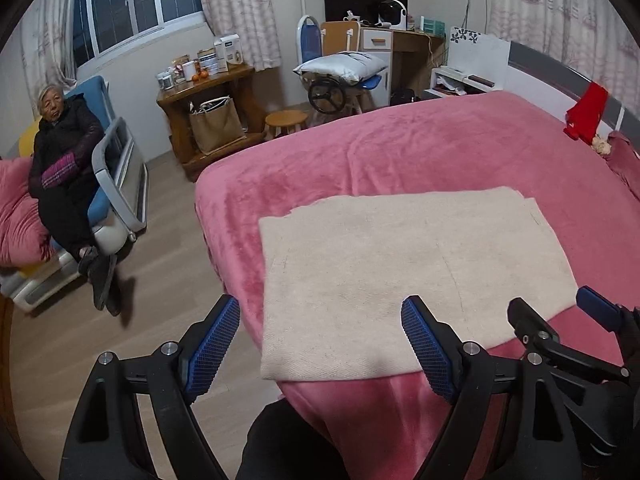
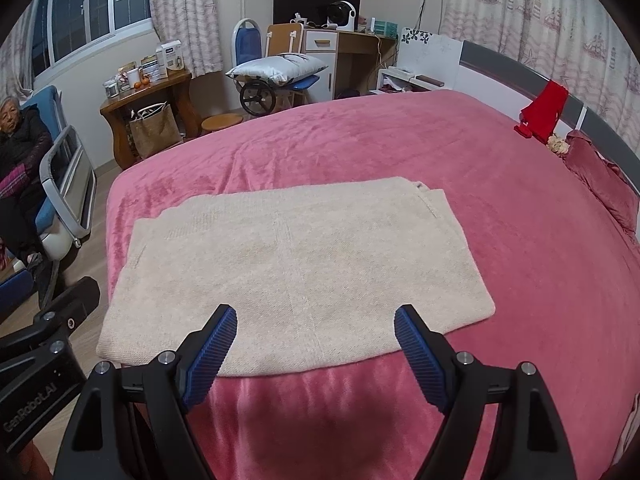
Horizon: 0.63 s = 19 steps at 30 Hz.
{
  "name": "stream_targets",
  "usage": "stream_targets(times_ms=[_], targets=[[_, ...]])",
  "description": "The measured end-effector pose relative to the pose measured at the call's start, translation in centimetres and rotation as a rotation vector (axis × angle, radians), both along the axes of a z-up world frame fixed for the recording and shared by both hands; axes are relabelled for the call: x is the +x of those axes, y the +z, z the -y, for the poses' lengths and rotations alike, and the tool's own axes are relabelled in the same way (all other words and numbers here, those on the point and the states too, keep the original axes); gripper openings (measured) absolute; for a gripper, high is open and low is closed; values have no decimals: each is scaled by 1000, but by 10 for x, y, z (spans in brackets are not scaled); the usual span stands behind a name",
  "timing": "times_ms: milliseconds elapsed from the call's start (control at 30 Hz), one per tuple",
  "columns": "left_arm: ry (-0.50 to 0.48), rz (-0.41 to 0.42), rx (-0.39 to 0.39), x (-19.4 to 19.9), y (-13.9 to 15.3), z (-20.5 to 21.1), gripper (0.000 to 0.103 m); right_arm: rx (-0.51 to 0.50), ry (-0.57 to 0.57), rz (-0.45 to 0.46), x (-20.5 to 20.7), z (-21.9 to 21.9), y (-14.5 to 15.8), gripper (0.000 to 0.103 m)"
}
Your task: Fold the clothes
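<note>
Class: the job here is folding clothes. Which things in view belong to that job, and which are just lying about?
Job: beige garment, part-folded flat; pink bed cover under it; left gripper and right gripper, both open.

Lying about: red cloth, brown bag, round stool, pillow.

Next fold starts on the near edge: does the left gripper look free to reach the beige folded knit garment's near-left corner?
Probably yes: the left gripper is open, and nothing lies between it and the beige folded knit garment on the pink blanket.

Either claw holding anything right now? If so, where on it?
Nothing held. Left claw and right claw both stand open above the near edge of the folded cloth on the bed, pads clear of it.
</note>
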<state>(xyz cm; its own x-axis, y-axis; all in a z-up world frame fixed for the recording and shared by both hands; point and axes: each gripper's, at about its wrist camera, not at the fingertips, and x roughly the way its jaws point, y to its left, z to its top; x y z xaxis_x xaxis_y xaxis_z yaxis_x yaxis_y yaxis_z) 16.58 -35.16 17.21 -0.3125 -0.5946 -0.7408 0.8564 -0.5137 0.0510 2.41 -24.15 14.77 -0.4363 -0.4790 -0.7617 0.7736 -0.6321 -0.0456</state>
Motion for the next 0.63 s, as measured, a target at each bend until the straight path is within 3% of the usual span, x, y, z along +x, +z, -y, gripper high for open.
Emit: stream_targets(times_ms=[633], targets=[[-36,-22,57,-3,-4,-1,84,-4,-18,3,0,-2,-1,83]])
